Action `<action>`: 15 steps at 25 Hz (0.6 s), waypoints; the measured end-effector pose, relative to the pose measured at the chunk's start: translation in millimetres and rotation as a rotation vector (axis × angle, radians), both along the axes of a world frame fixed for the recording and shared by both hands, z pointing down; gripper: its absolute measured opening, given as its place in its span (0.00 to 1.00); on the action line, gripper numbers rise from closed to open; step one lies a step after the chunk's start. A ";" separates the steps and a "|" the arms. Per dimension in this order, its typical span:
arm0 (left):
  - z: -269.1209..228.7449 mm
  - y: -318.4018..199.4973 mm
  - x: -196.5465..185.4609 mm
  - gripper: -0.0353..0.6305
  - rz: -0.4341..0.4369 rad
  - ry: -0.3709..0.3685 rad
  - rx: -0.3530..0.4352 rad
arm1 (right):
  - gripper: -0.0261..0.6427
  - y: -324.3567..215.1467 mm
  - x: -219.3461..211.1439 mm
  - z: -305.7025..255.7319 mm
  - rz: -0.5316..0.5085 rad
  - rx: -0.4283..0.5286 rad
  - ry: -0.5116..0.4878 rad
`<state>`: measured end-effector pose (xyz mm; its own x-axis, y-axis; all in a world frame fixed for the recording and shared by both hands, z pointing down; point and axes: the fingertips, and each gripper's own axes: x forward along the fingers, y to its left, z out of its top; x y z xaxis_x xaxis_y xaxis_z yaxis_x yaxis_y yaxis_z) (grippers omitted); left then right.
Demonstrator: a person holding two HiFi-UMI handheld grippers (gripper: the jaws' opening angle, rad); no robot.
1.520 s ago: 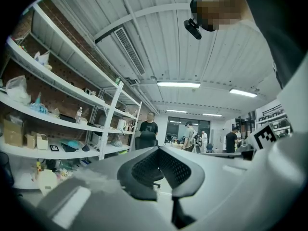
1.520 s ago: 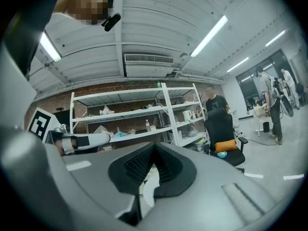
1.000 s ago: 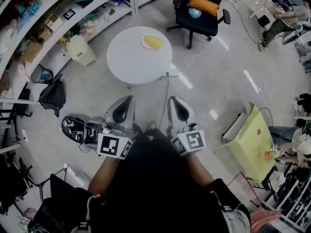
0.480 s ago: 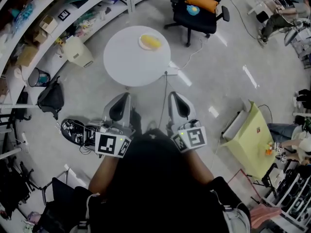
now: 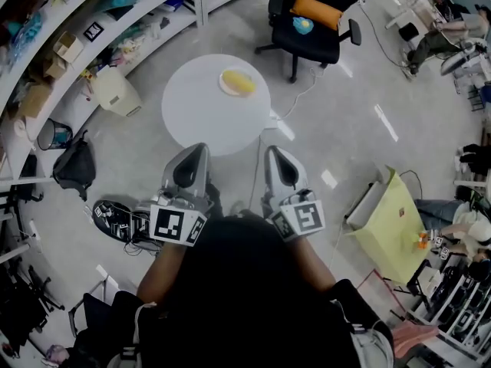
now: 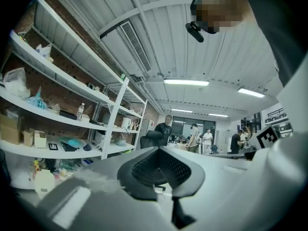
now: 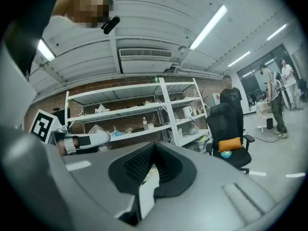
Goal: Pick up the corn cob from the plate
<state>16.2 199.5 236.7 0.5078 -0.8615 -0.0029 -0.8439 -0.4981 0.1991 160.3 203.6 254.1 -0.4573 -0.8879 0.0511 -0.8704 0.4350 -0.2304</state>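
Note:
The yellow corn cob (image 5: pixel 239 80) lies on a small plate (image 5: pixel 224 76) at the far right part of a round white table (image 5: pixel 192 110) in the head view. Both grippers are held side by side close to my body, pointing level at the table and well short of it. My left gripper (image 5: pixel 198 149) is shut with nothing in it, and so is my right gripper (image 5: pixel 271 151). In the left gripper view the left gripper (image 6: pixel 160 149) shows its dark pads closed together; the right gripper (image 7: pixel 153 146) looks the same in its own view. Neither gripper view shows the cob.
A black office chair (image 5: pixel 311 21) with an orange cushion stands beyond the table. Curved shelves (image 5: pixel 69 60) full of clutter run along the left, with a white bin (image 5: pixel 115 90) and a black bag (image 5: pixel 75 167) below. A cable (image 5: pixel 259 159) crosses the floor. A yellow-green box (image 5: pixel 395 228) sits right.
The table with the plate and cob has come nearer in the head view as I and both grippers moved forward toward it. Both grippers stay shut.

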 end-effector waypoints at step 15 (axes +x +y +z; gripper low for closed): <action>-4.0 -92.2 -50.0 0.06 0.103 0.028 -0.005 | 0.05 -84.9 -54.3 -3.8 0.093 -0.034 0.027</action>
